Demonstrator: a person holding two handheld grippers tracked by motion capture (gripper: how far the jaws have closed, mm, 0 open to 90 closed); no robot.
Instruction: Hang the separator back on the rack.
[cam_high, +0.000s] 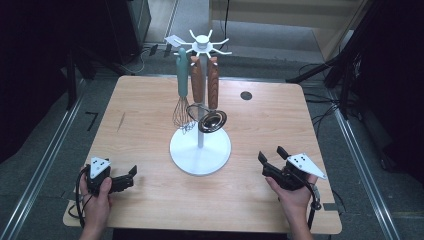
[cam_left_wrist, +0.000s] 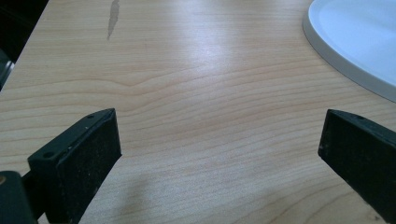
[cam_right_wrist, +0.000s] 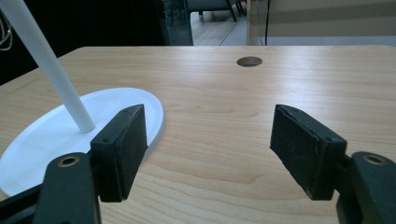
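High view puts your left gripper near the table's front left corner and your right gripper near the front right corner, both low over the wood and well apart from each other. Both tongs are released: in the left gripper view your jaws stand wide with bare tabletop between them, and in the right gripper view the gap is just as wide and holds nothing. Between your two hands, at the middle of the table, stands the white utensil stand. From its top arms hang a teal-handled whisk and two wooden-handled utensils. Your right gripper is just beside the stand's round base; a small round hole sits toward the far edge.
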